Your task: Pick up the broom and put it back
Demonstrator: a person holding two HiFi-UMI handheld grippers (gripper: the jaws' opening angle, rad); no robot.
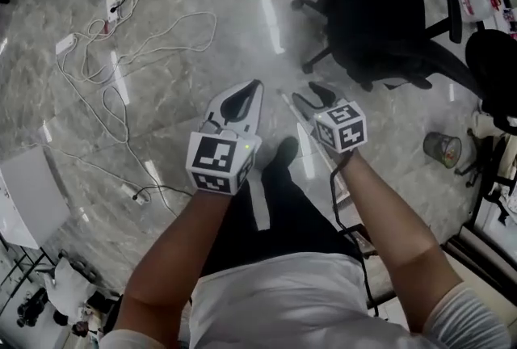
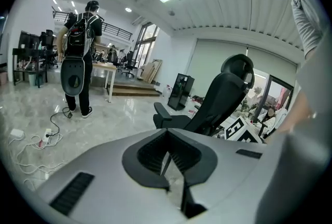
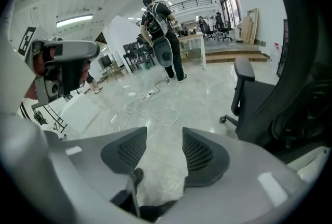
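A thin pale broom handle (image 1: 289, 109) lies on the marble floor between my two grippers and runs back toward my feet. Its dark end cap (image 3: 136, 176) shows low between the right jaws, and a sliver of the handle (image 2: 165, 163) shows through the slit of the left jaws. The broom's head is hidden. My left gripper (image 1: 258, 86) hangs just left of the handle's end with its fingertips together and nothing clamped. My right gripper (image 1: 305, 90) hovers above the handle's right side, jaws spread wide and empty (image 3: 163, 137).
A black office chair (image 1: 380, 16) stands ahead on the right, with a second one (image 1: 493, 65) at the far right. White cables (image 1: 121, 56) and a power strip sprawl on the left. A small bin (image 1: 442, 148) sits at right. A person with a backpack (image 2: 78, 62) stands farther off.
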